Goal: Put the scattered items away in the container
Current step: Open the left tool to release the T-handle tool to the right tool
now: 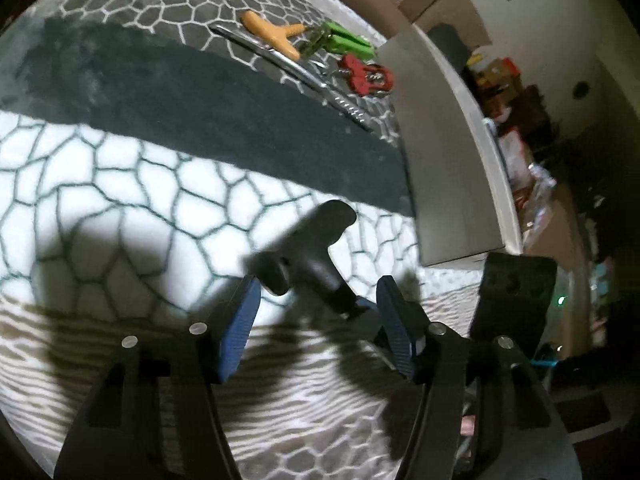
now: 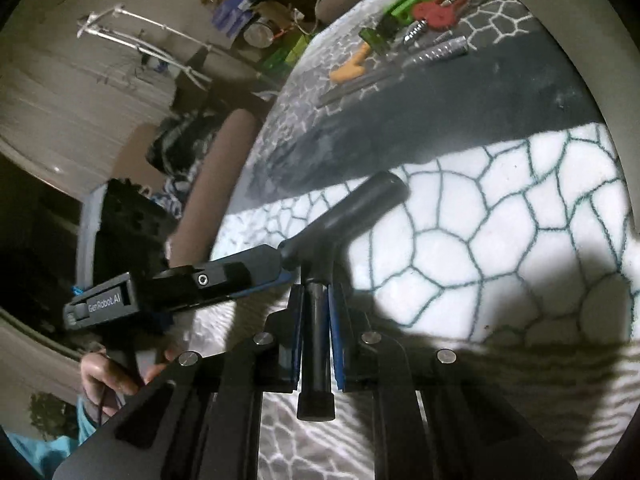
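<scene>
A black T-handle tool (image 2: 348, 216) hangs over the patterned blanket, and my right gripper (image 2: 316, 300) is shut on its black shaft (image 2: 318, 344). In the left wrist view the T-handle tool (image 1: 316, 248) lies between the blue pads (image 1: 240, 320) of my left gripper (image 1: 316, 304), which is open; the pads stand apart from it. Seen from the right wrist, the left gripper (image 2: 260, 268) comes in from the left, its tip at one end of the handle. The grey container (image 1: 440, 152) stands to the right, on the blanket.
Far up the blanket lie an orange T-shaped tool (image 1: 276, 34), a green clip (image 1: 348, 40), a red corkscrew (image 1: 366, 74) and long metal tongs (image 1: 288, 66). A dark band (image 1: 200, 96) crosses the blanket. Cluttered shelves and boxes stand beyond the container. A hand (image 2: 104, 376) holds the left gripper.
</scene>
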`<action>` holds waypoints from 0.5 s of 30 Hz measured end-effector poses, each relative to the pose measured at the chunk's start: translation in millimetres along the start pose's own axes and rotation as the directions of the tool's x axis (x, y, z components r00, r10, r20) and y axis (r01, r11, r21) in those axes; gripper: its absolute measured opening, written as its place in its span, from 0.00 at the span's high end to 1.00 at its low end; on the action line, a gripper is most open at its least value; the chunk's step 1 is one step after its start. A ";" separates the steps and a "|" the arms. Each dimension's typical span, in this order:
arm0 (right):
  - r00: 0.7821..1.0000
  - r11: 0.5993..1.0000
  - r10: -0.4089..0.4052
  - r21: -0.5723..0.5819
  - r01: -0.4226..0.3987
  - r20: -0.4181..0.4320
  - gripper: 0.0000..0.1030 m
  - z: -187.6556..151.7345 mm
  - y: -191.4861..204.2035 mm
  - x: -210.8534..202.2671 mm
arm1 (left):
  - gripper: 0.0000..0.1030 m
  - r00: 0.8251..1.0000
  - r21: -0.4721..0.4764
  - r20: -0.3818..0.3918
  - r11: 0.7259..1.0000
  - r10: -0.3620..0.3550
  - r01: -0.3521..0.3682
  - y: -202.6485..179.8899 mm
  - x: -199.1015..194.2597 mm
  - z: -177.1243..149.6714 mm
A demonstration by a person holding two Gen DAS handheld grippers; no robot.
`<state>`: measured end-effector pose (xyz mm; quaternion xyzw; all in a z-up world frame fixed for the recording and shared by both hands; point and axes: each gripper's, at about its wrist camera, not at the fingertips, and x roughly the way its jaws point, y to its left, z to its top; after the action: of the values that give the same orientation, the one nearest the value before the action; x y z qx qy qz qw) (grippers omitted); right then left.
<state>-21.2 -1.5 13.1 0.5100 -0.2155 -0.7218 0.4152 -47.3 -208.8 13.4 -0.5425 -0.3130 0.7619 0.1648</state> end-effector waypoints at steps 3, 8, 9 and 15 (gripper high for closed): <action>0.999 0.999 0.037 -0.016 -0.037 0.002 0.89 0.8 8.5 -2.0 | 0.56 1.000 -0.012 0.014 1.000 -0.004 0.004 0.9 -0.4 2.5; 0.998 0.998 0.059 -0.019 -0.058 0.005 0.89 -1.0 13.5 -2.1 | 0.75 0.996 -0.041 0.024 0.996 -0.084 0.085 2.5 -0.6 2.6; 0.998 0.998 0.060 -0.022 -0.060 0.009 0.89 -1.1 14.6 -2.7 | 0.77 0.995 -0.042 0.029 0.995 -0.094 0.095 1.0 -0.4 2.8; 0.996 0.997 0.062 -0.054 -0.059 0.060 0.89 1.6 21.6 -16.1 | 0.83 0.988 0.002 0.070 0.991 -0.135 0.135 -23.4 -2.2 5.3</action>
<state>-12.3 -0.6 38.5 0.4700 -0.2245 -0.7296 0.4432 -53.4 -194.1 31.6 -0.4934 -0.3556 0.7671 0.2042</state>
